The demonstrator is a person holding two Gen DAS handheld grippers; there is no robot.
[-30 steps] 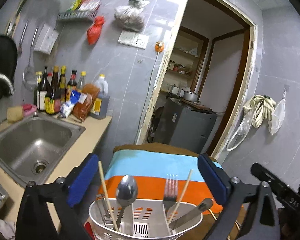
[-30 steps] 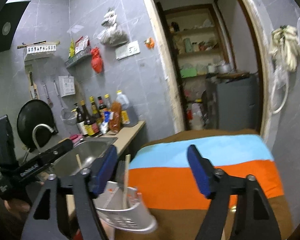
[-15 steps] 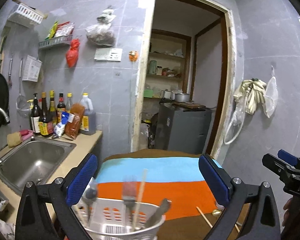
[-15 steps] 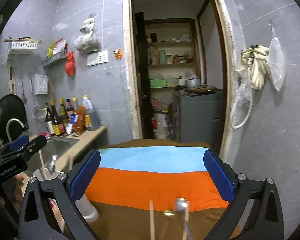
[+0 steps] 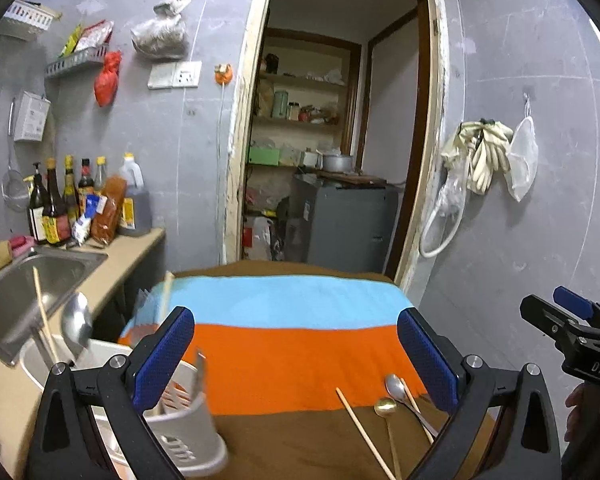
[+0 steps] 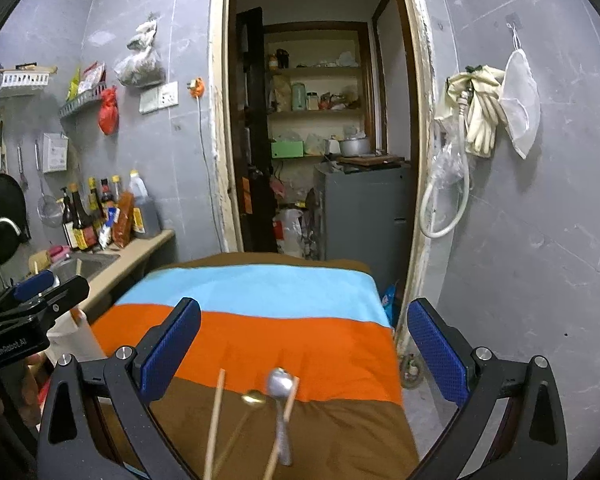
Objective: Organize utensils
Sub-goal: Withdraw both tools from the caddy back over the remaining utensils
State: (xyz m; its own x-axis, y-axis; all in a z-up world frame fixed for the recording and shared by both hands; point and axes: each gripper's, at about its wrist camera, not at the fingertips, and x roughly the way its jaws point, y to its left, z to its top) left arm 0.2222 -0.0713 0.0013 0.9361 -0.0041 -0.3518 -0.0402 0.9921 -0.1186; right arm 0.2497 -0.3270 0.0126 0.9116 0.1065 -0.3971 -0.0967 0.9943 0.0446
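A white utensil caddy (image 5: 180, 428) stands at the table's left edge, holding a large spoon (image 5: 76, 324), chopsticks (image 5: 44, 316) and other cutlery. On the brown stripe of the striped cloth (image 5: 284, 352) lie a silver spoon (image 5: 396, 386), a gold spoon (image 5: 385, 408) and loose chopsticks (image 5: 360, 428). They also show in the right wrist view: silver spoon (image 6: 281, 388), gold spoon (image 6: 254, 398), chopstick (image 6: 216, 416). My left gripper (image 5: 296, 356) is open and empty above the cloth. My right gripper (image 6: 304, 352) is open and empty above the loose utensils.
A steel sink (image 5: 24, 292) and counter with sauce bottles (image 5: 56, 208) sit left of the table. A doorway with a grey cabinet (image 5: 340, 224) is behind. Gloves and a hose (image 5: 476, 156) hang on the right wall.
Both grippers swung right, away from the caddy. The caddy slid to the left of the left view, and the loose spoons and chopsticks came into view.
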